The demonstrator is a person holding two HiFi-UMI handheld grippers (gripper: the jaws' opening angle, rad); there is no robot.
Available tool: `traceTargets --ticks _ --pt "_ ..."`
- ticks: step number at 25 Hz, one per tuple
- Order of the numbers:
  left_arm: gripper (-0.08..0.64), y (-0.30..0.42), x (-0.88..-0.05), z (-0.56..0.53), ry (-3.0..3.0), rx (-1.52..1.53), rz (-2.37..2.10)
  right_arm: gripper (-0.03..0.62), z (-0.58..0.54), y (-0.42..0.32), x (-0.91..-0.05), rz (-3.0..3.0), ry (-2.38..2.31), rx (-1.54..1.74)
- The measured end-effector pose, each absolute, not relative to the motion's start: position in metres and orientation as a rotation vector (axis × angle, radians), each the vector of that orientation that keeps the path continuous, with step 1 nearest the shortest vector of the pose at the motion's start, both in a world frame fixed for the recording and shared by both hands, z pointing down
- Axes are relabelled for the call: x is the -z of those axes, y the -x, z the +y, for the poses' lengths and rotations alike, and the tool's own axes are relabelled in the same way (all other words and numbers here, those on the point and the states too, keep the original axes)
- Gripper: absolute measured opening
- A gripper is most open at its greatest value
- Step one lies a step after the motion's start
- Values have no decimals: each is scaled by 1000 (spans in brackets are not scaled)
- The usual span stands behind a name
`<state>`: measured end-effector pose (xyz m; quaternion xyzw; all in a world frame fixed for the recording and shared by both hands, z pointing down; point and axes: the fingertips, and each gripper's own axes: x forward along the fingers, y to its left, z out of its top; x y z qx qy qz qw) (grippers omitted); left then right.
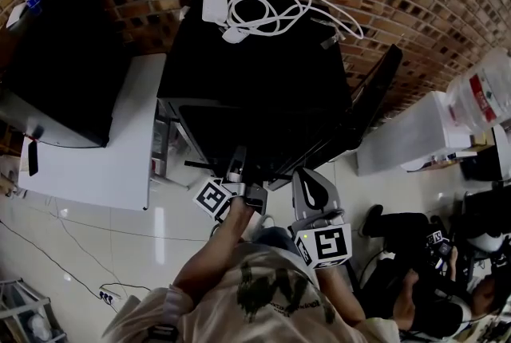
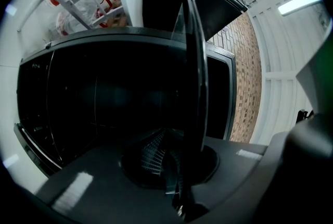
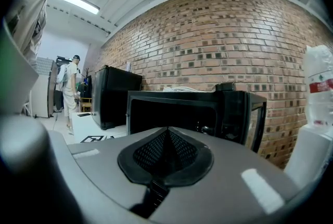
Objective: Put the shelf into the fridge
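Left gripper [image 2: 174, 150], jaws clamped on the edge-on shelf [image 2: 195, 72], faces the open fridge [image 2: 104, 98]; right gripper [image 3: 166, 134], jaws together and empty, hangs beside it.

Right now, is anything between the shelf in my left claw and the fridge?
Nothing visible does. The thin dark glassy shelf in the left claw faces the open front of the black fridge, its door swung aside. Inside is too dark to check.
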<state>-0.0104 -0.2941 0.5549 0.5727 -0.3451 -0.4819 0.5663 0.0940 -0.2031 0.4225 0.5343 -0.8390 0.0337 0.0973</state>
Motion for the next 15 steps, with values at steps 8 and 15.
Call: traceTargets --ticks 8,15 --pt "15 8 -559 -312 -1357 1137 -834 0 -213 -89 -429 -2492 -1565 -115" --pt "14 3 -557 -334 -1343 1159 -844 0 -218 -92 -431 -2494 -1567 -125"
